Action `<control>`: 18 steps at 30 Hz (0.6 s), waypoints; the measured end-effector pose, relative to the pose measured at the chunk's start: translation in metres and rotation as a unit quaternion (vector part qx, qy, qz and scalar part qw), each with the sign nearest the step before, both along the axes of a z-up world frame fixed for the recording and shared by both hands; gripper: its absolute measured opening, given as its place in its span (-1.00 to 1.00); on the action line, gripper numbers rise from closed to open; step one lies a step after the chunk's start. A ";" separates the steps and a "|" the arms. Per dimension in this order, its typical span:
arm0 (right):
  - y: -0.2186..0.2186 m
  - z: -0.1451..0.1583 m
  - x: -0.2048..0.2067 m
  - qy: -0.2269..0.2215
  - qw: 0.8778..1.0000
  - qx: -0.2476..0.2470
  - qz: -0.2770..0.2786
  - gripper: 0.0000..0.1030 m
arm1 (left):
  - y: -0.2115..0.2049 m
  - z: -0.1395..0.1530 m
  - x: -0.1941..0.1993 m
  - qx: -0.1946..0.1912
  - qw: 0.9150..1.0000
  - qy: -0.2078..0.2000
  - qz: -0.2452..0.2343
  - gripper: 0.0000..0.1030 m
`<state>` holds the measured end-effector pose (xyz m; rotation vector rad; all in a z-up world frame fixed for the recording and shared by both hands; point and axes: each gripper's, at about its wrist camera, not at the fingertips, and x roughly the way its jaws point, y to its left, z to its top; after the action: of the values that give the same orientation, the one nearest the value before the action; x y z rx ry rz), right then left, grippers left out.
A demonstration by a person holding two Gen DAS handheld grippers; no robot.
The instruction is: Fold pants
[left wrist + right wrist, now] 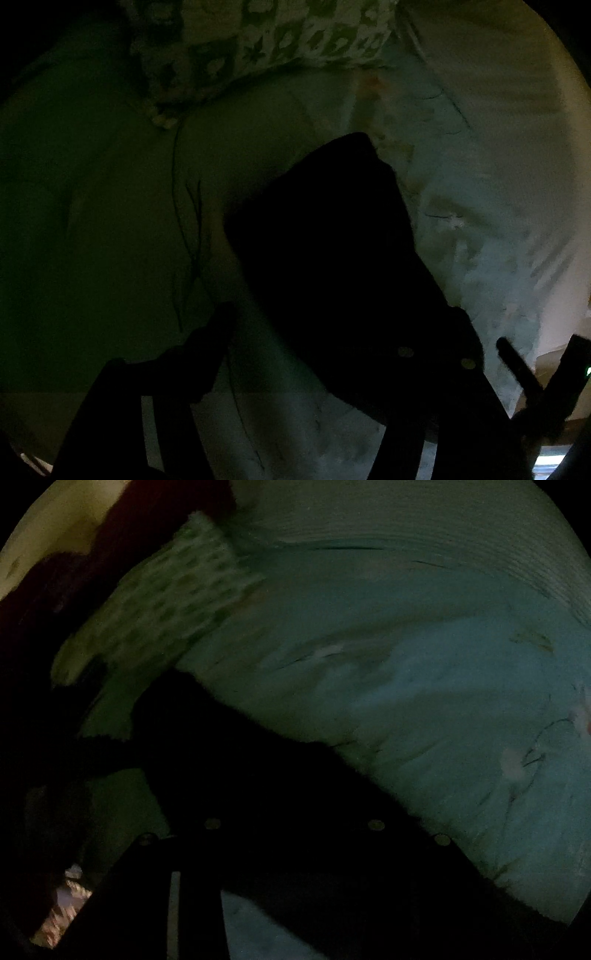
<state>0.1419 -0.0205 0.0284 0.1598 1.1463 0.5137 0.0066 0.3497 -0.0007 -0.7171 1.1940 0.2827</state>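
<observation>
Black pants [325,251] are lying on the pale bed sheet [480,229], merging with both grippers in the dimness; whether either gripper is clamping them is impossible to tell. A patterned pillow [266,40] is sitting beyond.

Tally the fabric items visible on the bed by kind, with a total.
Dark pants: 1
Green-patterned pillow: 1
Light bedsheet: 1
Total: 3

Place: you're in a dim home bedroom.
Evidence: wrinkled pale blue bed sheet [424,701] under you, green-and-white floral patterned pillow [266,40] at its head.
</observation>
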 end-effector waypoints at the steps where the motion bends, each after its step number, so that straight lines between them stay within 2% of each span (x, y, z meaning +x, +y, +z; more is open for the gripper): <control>1: -0.002 -0.003 0.007 0.004 1.000 -0.003 -0.001 -0.24 | 0.002 -0.002 0.002 0.001 1.000 0.003 -0.001 0.26; 5: 0.010 -0.020 0.032 0.020 0.999 -0.008 0.027 -0.24 | 0.005 -0.009 0.011 0.004 1.000 0.008 -0.007 0.26; 8: 0.030 -0.041 0.050 0.048 0.998 0.001 0.050 -0.21 | 0.008 -0.013 0.017 0.008 1.000 0.005 -0.013 0.22; 12: 0.041 -0.070 0.052 0.082 0.995 -0.006 0.059 -0.21 | 0.013 -0.016 0.019 0.006 1.000 -0.009 -0.020 0.15; 14: 0.044 -0.076 0.048 0.085 0.995 0.008 0.059 -0.27 | 0.014 -0.019 0.021 0.009 1.000 -0.016 -0.023 -0.23; 15: 0.046 -0.075 0.047 0.084 0.995 0.013 0.060 -0.49 | 0.014 -0.019 0.021 0.009 0.999 -0.024 -0.025 -0.36; 16: 0.046 -0.073 0.044 0.083 0.995 0.011 0.058 -0.56 | 0.015 -0.015 0.019 -0.003 0.999 -0.041 -0.029 -0.60; 17: 0.044 -0.070 0.041 0.079 0.995 0.012 0.056 -0.68 | 0.017 -0.012 0.016 -0.008 0.998 -0.051 -0.029 -0.64; 18: 0.041 -0.064 0.039 0.073 0.996 0.023 0.054 -0.71 | 0.018 -0.001 0.010 -0.013 0.997 -0.072 -0.030 -0.66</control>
<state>0.1811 0.0206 -0.0360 0.1780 1.2911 0.6319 0.0166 0.3678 -0.0021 -0.7116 1.0822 0.1629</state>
